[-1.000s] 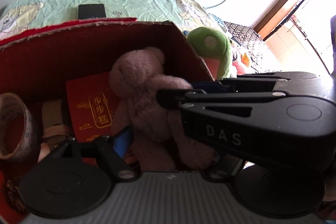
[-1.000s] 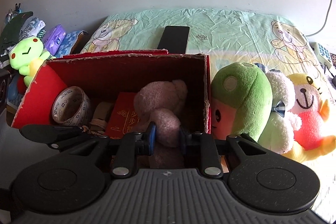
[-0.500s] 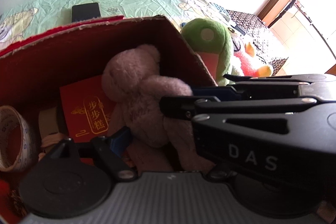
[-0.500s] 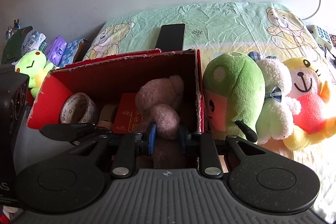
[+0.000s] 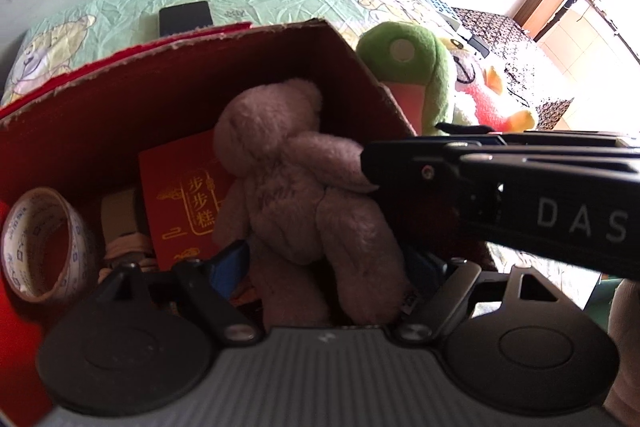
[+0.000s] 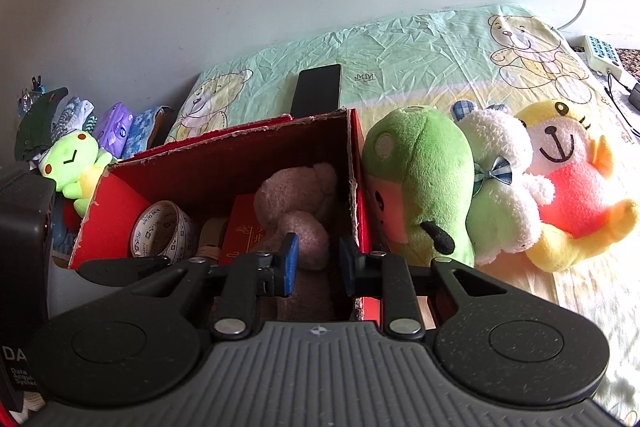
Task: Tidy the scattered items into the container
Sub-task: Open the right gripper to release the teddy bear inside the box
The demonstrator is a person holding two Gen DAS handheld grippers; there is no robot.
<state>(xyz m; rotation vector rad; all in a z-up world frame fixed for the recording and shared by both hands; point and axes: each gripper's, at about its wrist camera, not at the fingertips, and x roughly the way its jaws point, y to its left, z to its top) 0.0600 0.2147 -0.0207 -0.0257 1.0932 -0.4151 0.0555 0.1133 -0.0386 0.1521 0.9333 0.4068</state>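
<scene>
your right claw [image 6: 315, 263] hangs over the near right corner of the red box [image 6: 224, 163], its blue pads parted with the pink bear [image 6: 298, 211] behind the gap, not pinched. your left claw [image 5: 326, 267] is spread wide around the bear's legs inside the box; whether the pads touch the plush you cannot tell. the bear sits upright against the box's right wall, beside a red packet [image 5: 182, 195] and a tape roll [image 5: 40, 247]. on the bed [image 6: 420, 43], a green plush [image 6: 420, 167], a white plush [image 6: 504, 187] and a yellow plush [image 6: 572, 179] lie in a row just right of the box.
</scene>
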